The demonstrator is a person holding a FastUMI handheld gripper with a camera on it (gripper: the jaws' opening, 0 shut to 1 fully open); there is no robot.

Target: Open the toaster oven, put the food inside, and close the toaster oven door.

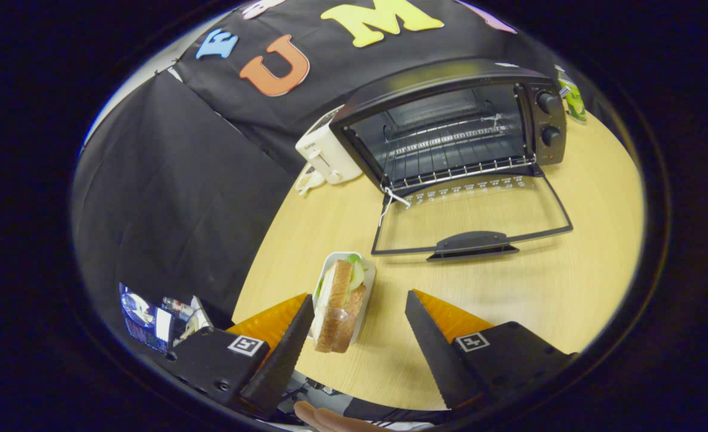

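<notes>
A black toaster oven [450,120] stands at the far side of the wooden table [528,300], its glass door [471,216] folded down flat toward me and the wire rack [462,171] bare inside. A sandwich [339,306] with green filling lies on a small white tray [363,312] on the table, close to the tip of my left finger. My gripper [360,303] is open, fingers spread wide, hovering above the table; the sandwich sits just inside the left finger, not pressed by either finger.
A white pop-up toaster [327,153] stands left of the oven against the black cloth wall. A green packet [573,96] sits behind the oven's right side. The table's left edge runs down past the tray. A hand [324,420] shows below the fingers.
</notes>
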